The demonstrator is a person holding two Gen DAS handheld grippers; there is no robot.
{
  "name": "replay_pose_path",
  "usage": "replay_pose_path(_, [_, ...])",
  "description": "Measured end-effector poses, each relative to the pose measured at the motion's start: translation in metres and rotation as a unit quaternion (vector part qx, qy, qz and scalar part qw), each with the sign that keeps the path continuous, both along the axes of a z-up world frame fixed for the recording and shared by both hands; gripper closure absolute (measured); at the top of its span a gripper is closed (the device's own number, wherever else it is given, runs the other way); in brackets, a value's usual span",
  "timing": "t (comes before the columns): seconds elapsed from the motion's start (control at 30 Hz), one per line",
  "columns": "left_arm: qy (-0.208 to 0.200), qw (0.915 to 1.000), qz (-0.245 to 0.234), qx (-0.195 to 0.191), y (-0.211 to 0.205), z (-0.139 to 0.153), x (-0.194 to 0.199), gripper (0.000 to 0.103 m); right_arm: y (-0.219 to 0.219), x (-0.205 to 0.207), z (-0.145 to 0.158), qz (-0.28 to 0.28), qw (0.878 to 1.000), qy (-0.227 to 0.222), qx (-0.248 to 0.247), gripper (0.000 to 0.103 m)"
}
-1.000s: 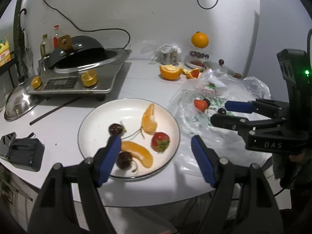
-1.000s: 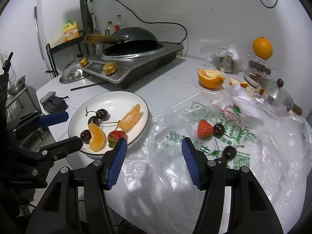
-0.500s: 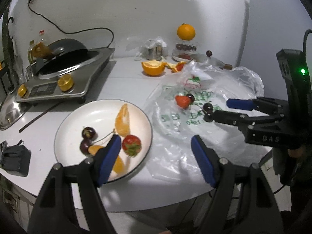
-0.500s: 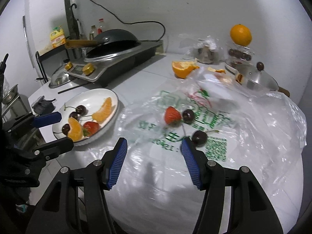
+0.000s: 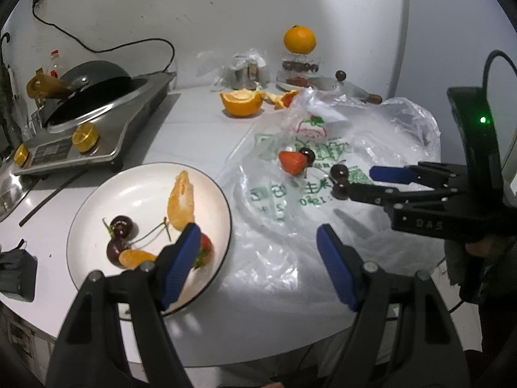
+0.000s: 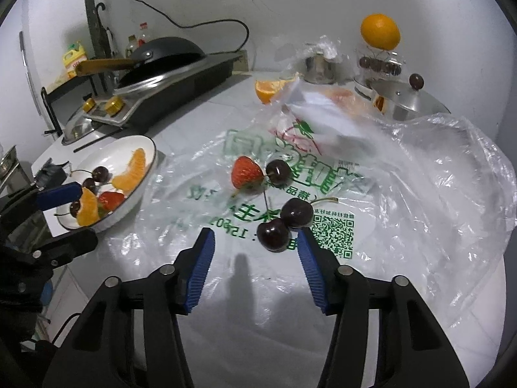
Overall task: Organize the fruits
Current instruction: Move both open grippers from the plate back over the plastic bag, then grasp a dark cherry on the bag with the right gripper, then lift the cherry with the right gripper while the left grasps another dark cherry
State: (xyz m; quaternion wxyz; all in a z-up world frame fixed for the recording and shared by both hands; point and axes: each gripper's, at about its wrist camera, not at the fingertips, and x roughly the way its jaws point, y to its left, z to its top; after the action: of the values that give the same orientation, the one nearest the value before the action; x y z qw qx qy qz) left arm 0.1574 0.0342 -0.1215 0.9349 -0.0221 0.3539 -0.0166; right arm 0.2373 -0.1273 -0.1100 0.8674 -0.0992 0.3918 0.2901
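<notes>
A white plate [image 5: 223, 200] [image 6: 152, 161] holds orange segments, two cherries and a strawberry. On the printed plastic bag [image 6: 404, 194] lie a strawberry [image 6: 246, 172] [image 5: 291, 161], a cherry [image 6: 278, 168] beside it, and a pair of dark cherries [image 6: 273, 234] [image 5: 339, 172]. My right gripper [image 6: 255, 236] [image 5: 358, 181] hovers low at that pair. Its jaws are closing, with the nearer cherry just ahead of the tips, close to the right pad and not pressed. My left gripper [image 5: 258, 236] [image 6: 68, 218] stands open and empty over the plate's right rim.
An induction cooker with a black wok [image 5: 87, 84] stands at the back left. A cut orange half [image 5: 240, 102], a whole orange [image 5: 299, 39] on a container and a steel pot lid [image 6: 416, 103] sit at the back. A black pouch [image 5: 16, 274] lies at the table's left edge.
Both views have slid rightwards, away from the plate and over the bag. The right gripper has come down close to the cherry pair, and its jaws have narrowed.
</notes>
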Motion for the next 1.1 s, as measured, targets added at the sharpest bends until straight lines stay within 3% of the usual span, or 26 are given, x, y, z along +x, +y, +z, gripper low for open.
replay_pose_path(0.43, [0.008,0.9999,-0.007,-0.007,0.004,-0.008,0.012,0.028,0.012,0.022,-0.022,-0.019,0.999,0.034,-0.029,0.058])
replay_pose_path(0.6, [0.009,0.9999,-0.008,-0.006,0.004,-0.008,0.012,0.028,0.015,0.025,-0.028,-0.022,0.998,0.038,-0.039,0.069])
replay_pose_path(0.67, [0.008,0.9999,-0.008,-0.005,0.003,-0.008,0.012,0.028,0.015,0.025,-0.028,-0.019,0.998,0.036,-0.039,0.074])
replay_pose_path(1.1, [0.009,0.9996,-0.026,0.009,-0.027,-0.001,0.02,0.028,-0.018,0.01,0.0,-0.01,1.0,0.008,-0.001,0.074])
